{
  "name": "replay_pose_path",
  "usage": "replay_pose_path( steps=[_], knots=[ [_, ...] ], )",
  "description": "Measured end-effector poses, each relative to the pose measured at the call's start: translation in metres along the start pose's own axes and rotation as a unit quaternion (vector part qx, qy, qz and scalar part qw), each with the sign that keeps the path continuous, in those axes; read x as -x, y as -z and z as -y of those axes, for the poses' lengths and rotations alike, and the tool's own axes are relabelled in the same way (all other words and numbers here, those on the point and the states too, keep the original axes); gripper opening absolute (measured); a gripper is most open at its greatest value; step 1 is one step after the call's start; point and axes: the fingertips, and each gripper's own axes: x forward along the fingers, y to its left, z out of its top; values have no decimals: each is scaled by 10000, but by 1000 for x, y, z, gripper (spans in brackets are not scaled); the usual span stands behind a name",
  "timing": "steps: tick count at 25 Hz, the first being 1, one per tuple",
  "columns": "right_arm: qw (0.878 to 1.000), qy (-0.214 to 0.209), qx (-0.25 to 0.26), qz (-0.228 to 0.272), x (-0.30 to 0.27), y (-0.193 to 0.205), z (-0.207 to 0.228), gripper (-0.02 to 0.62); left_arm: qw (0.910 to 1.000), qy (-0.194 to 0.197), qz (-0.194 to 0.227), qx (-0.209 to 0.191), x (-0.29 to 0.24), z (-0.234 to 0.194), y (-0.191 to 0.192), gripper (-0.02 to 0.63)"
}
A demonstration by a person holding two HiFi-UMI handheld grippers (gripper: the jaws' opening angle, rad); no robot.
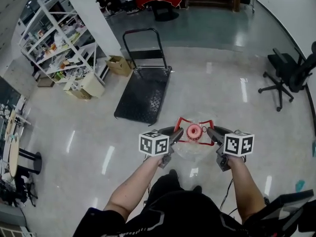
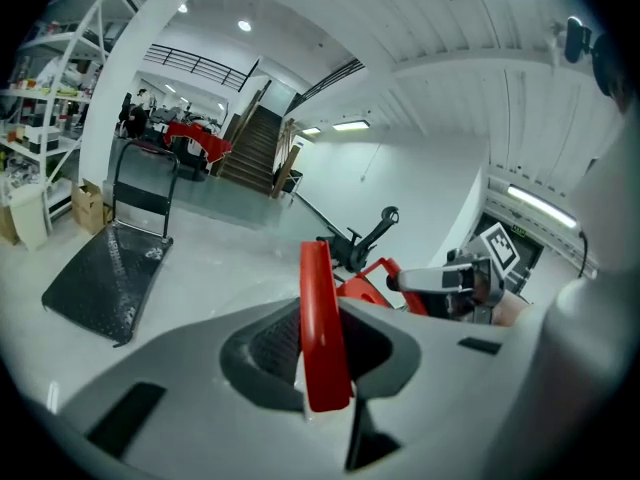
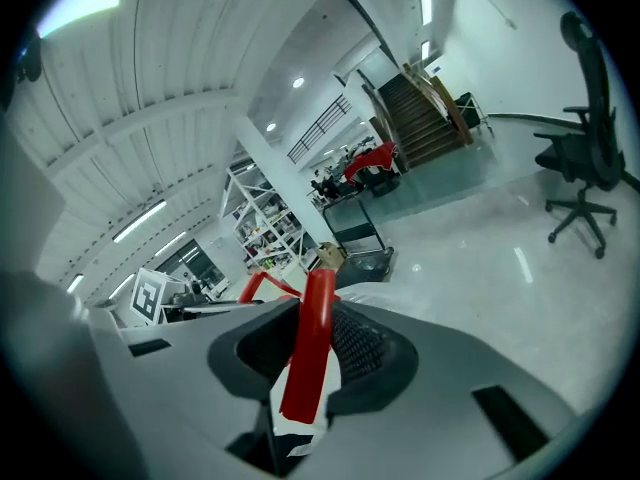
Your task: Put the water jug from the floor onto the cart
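A clear water jug (image 1: pixel 191 150) with a red cap (image 1: pixel 194 131) and a red carry handle (image 1: pixel 183 122) hangs above the floor in front of me. My left gripper (image 1: pixel 176 134) is shut on the handle's left side, my right gripper (image 1: pixel 213 134) on its right side. The left gripper view shows the red handle bar (image 2: pixel 322 318) clamped between that gripper's jaws (image 2: pixel 325 360). A red bar (image 3: pixel 310 338) sits the same way in the right gripper (image 3: pixel 305 370). The black flat cart (image 1: pixel 143 97) stands ahead and to the left, its push handle (image 1: pixel 143 31) at the far end.
White shelving (image 1: pixel 55 39) lines the left wall, with a cardboard box (image 1: pixel 119 65) and a white box (image 1: pixel 90 85) beside the cart. A black office chair (image 1: pixel 290 75) stands at the right. A round table (image 1: pixel 12 152) is at the far left.
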Motion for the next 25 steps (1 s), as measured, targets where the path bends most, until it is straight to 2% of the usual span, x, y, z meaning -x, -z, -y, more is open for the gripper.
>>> replay_pose_path(
  steps=[5,10,15,19,25],
  knots=[
    [9991,-196,294,-250,-58,-26,-9,97,9995,-127,234,176,2,-50,-20,63],
    [9987,-322,108,-383,-123,-49,-24,97,9985,-197,428,266,9,-107,-49,64],
    [9980,-445,228,-385,-205,-82,-51,97,9970,-307,605,382,31,-184,-86,64],
    [9966,-489,419,-515,-272,-104,-68,97,9953,-504,712,409,48,-245,-115,64],
    [9920,-834,621,-709,-354,-159,-89,97,9901,-849,994,504,56,-316,-170,64]
  ],
)
